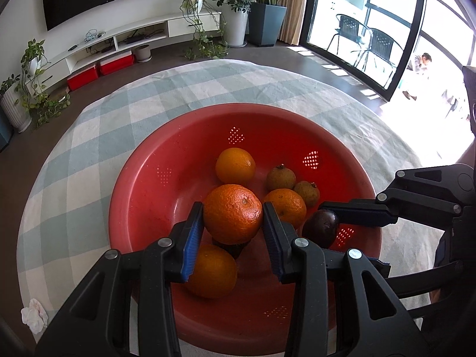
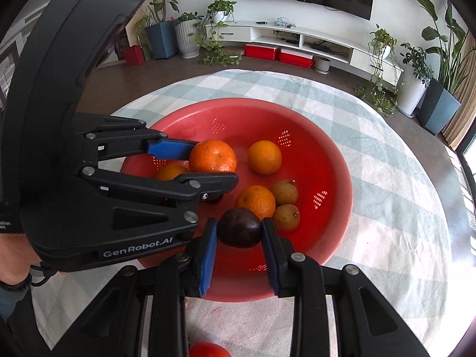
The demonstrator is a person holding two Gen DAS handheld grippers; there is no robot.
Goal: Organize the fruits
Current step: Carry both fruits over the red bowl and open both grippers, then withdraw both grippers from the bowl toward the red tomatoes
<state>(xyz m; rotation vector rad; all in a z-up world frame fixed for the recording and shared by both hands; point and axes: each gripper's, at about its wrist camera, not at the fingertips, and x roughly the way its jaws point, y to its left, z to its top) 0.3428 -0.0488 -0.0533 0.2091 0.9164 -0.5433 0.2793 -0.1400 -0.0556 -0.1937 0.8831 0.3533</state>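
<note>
- While both grippers hang over the red bowl [image 1: 142,178], left gripper [image 1: 233,223] pinches an orange [image 1: 233,212] at frame centre, pads on its sides
- Right gripper [image 2: 239,235] clamps a dark fruit [image 2: 240,227], lower centre
- Orange looks firm, waxy, maybe slippery: grip across the middle; dark fruit likely softer, squeeze lightly
- Loose oranges [image 1: 235,165] and small brown fruits [image 1: 281,177] crowd the bowl floor, grippers close together, could bump
- Crumpled tissue [image 1: 34,315] lower left on the checked cloth [image 1: 89,148]
</note>
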